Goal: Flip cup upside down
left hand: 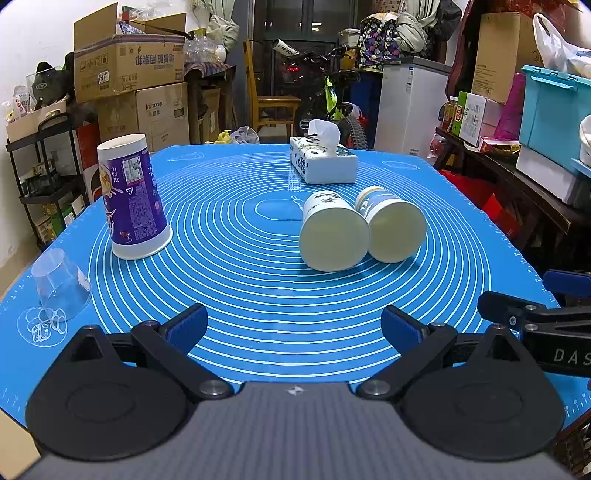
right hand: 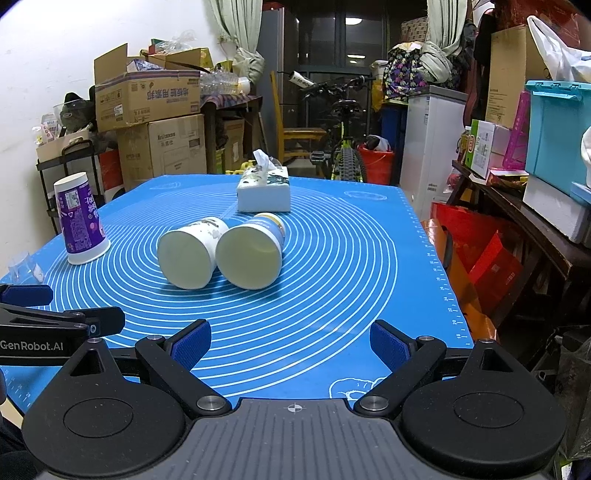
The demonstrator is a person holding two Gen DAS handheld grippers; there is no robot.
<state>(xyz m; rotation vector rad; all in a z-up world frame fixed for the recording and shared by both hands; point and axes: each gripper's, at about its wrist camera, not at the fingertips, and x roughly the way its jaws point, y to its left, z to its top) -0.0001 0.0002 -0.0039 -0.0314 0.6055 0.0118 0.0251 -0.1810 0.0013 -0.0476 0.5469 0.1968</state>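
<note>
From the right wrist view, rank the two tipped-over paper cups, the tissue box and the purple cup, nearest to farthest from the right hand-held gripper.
1. The two tipped paper cups, white-printed left, blue-banded right, touching, mid-mat: too close to call.
2. Purple cup, upside down, far left.
3. Tissue box, far end of the mat.

Right hand-held gripper is open.

We see a cluttered storeroom: white wall (right hand: pixel 22 110) at left, stacked cartons (right hand: pixel 147 96), a wooden chair (right hand: pixel 295 133), a bicycle (right hand: pixel 343 147), a white cabinet (right hand: pixel 432 140), curtains (right hand: pixel 236 22) framing dark glass doors (right hand: pixel 332 55).
</note>
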